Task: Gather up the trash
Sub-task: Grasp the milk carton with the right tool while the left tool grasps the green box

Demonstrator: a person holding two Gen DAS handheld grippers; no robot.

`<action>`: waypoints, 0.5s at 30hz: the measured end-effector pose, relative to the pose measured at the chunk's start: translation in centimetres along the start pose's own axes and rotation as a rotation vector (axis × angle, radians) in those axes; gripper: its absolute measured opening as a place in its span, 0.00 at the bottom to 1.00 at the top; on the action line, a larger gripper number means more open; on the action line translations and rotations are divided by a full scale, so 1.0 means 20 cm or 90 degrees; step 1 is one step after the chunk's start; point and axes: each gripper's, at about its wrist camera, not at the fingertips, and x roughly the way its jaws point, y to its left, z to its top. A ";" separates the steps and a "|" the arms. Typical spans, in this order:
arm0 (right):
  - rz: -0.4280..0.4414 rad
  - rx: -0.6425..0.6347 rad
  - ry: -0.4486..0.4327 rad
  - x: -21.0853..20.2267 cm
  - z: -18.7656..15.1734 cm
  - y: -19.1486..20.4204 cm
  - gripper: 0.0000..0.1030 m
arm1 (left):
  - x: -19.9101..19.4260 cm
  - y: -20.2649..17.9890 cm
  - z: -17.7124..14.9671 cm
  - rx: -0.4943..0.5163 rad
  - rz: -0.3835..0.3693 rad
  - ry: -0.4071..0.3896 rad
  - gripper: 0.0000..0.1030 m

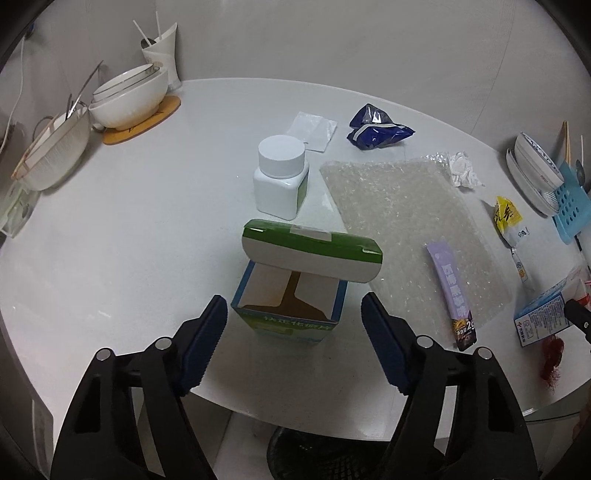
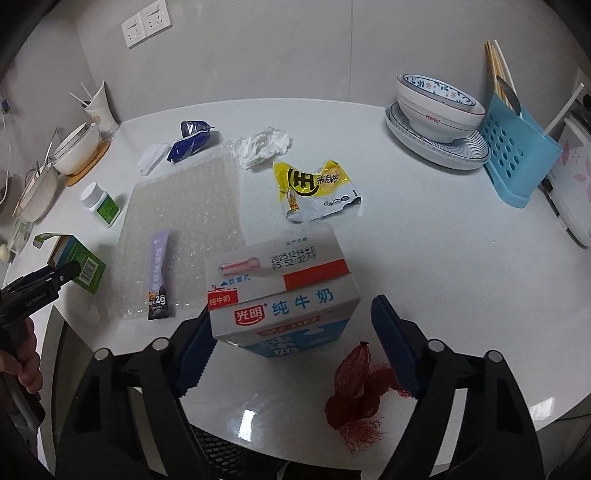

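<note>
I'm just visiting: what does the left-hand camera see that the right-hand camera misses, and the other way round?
Only the left wrist view shows the inside of the open green box, framed by the open left gripper, and the dark mesh bin below the table edge.

Only the right wrist view shows the wall sockets, the top of the milk carton between the open right gripper's fingers, and the whole red net bag.

Both show the white bottle, bubble wrap, purple sachet, blue wrapper, crumpled tissue and yellow packet.
</note>
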 end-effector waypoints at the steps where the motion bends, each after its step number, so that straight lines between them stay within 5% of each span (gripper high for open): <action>1: 0.011 -0.003 0.004 0.01 0.01 -0.01 0.63 | 0.01 -0.01 0.00 -0.004 0.001 0.002 0.58; 4: 0.029 -0.018 0.008 0.03 0.05 -0.03 0.62 | 0.02 -0.02 0.01 -0.013 0.009 0.012 0.46; 15: 0.027 -0.011 -0.064 -0.21 0.11 -0.01 0.62 | -0.25 -0.03 0.00 -0.016 -0.021 -0.019 0.45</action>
